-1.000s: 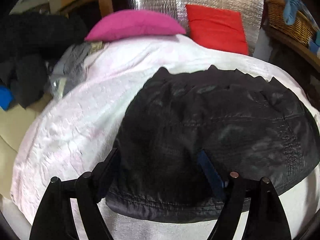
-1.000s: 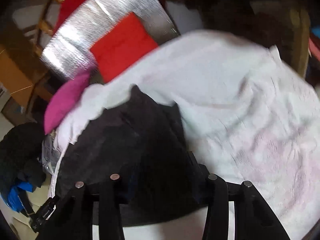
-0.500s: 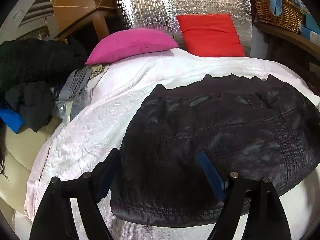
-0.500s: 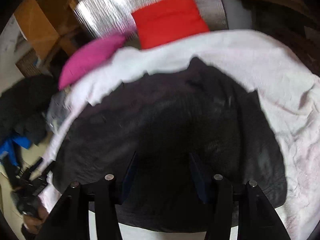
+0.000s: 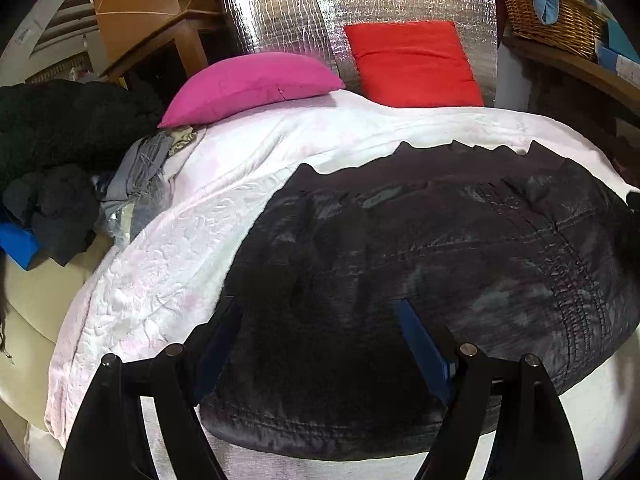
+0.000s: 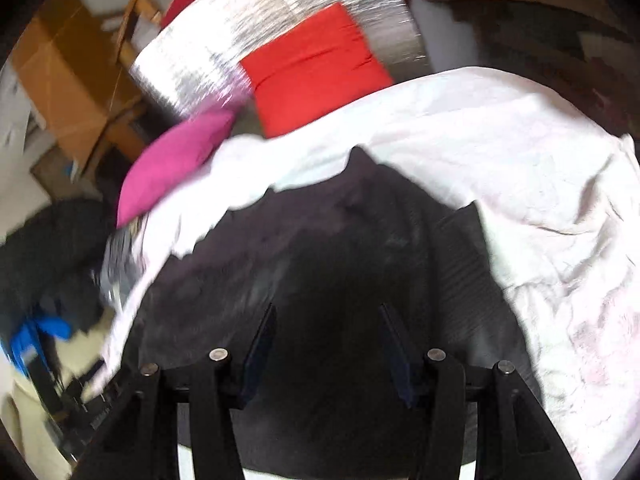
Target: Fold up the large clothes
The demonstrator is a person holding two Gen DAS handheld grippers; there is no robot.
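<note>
Garment: black jacket (image 5: 420, 264) w/ stitched seams, spread flat on bed, collar edge toward the cushions; covers the near-centre of the bedspread.
Bed: white embossed bedspread (image 5: 168, 248), wrinkled on the right side in the right wrist view.
Left gripper (image 5: 320, 344): jaws wide apart above jacket's near hem; blue pads not pressing on cloth, nothing held.
Right gripper (image 6: 328, 344): jaws have just been opening, now parted approx halfway; over the dark cloth, nothing pinched btwn the pads. View is blurred.
Cushions: pink cushion (image 5: 252, 84) at head of bed, left; red cushion (image 5: 412, 64) beside it, leaning on silver foil panel (image 5: 288, 12).
Left of bed: heap of dark clothes (image 5: 56, 136), grey folded fabric (image 5: 140, 176) just beside bedspread edge.
Far right: wicker basket (image 5: 548, 16) on a wooden shelf.
</note>
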